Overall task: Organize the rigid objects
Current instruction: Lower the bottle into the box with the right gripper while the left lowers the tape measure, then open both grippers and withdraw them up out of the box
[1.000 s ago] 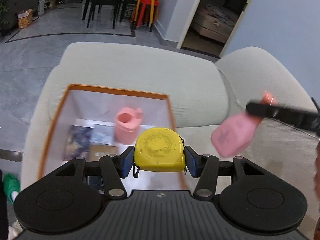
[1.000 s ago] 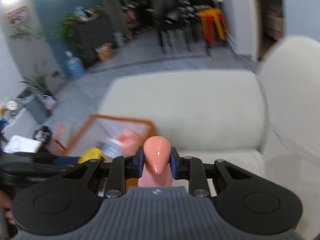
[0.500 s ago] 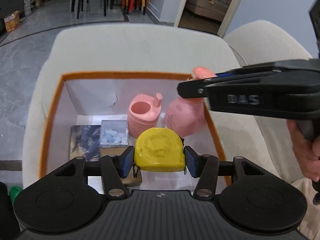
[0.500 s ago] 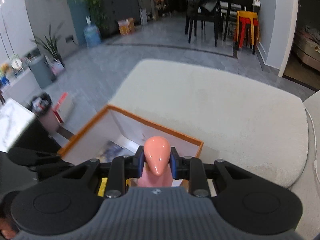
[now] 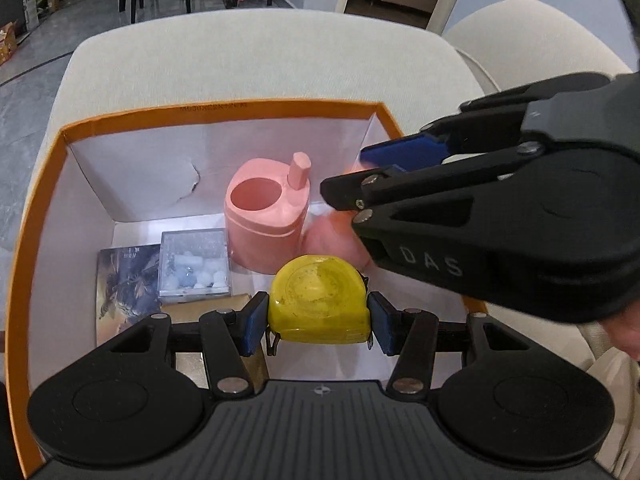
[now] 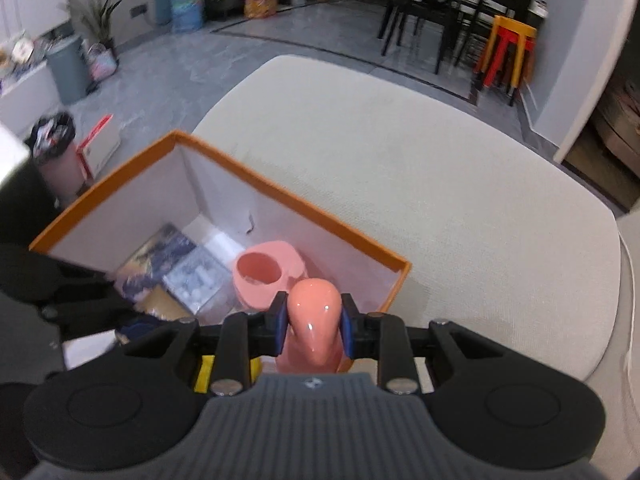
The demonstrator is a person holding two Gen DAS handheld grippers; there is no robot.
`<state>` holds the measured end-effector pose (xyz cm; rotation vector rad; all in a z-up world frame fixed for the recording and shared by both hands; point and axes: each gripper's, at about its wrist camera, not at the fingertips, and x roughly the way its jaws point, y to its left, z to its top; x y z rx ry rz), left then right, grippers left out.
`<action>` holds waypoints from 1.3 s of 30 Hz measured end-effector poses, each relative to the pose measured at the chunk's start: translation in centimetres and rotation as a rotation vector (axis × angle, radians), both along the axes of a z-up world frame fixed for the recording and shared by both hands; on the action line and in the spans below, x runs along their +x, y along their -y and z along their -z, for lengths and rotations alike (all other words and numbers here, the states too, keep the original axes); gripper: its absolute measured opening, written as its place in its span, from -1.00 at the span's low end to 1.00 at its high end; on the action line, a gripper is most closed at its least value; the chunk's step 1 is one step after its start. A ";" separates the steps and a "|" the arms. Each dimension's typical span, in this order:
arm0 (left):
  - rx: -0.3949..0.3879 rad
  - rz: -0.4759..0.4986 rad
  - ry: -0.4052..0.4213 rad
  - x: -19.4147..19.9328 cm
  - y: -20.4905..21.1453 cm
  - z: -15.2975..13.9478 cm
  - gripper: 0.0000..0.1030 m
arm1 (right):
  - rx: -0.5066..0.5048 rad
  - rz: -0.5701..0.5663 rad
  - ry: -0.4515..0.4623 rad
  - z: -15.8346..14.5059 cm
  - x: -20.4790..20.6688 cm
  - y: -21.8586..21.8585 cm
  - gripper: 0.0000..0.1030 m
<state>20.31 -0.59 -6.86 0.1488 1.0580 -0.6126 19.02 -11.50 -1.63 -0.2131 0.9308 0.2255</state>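
Box (image 5: 48, 184) holds one pink cup (image 5: 266, 216); left tongs (image 5: 318, 326) grip tape measure (image 5: 318, 304), right tongs (image 6: 314, 330) grip pink bottle (image 6: 314, 316)

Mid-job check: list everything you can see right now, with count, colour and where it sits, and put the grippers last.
Storage box: one, orange rim, white inside, on the cream sofa.
Pink holder: one, upright in the box near the back wall.
Clear case: one, holding pale blue and white pieces, on the box floor left of the holder.
Dark booklet: one, flat on the box floor at the left.
Tape measure: one, yellow, over the box.
Pink bottle: one, over the box's right side.
Stools: stacked, orange and red, in the background.
Left gripper: shut on the tape measure.
Right gripper: shut on the pink bottle.
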 end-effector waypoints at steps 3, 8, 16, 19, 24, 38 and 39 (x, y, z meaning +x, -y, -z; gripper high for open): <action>0.007 -0.007 -0.010 -0.2 0.3 0.2 0.18 | -0.007 -0.003 0.005 -0.2 -0.1 -0.2 -0.38; 0.028 0.003 -0.010 -0.8 0.7 -0.2 0.19 | 0.022 0.006 0.056 -1.9 -1.3 0.2 -0.03; 0.089 -0.001 -0.005 -0.8 2.1 0.2 0.19 | 0.086 0.121 0.108 -3.2 -3.1 2.6 0.34; 0.123 0.006 -0.015 -0.9 2.8 0.7 0.19 | 0.112 0.167 0.097 -2.8 -3.4 3.5 0.34; 0.127 0.006 -0.026 -0.9 3.4 0.8 0.19 | 0.145 0.216 0.065 -2.0 -3.7 4.4 0.34; 0.084 -0.049 -0.058 0.1 1.9 0.9 0.29 | 0.172 0.232 0.022 -1.1 -4.9 4.9 0.36; 0.063 -0.051 -0.049 -0.1 1.6 0.4 0.29 | 0.174 0.233 0.023 -1.2 -5.0 5.0 0.38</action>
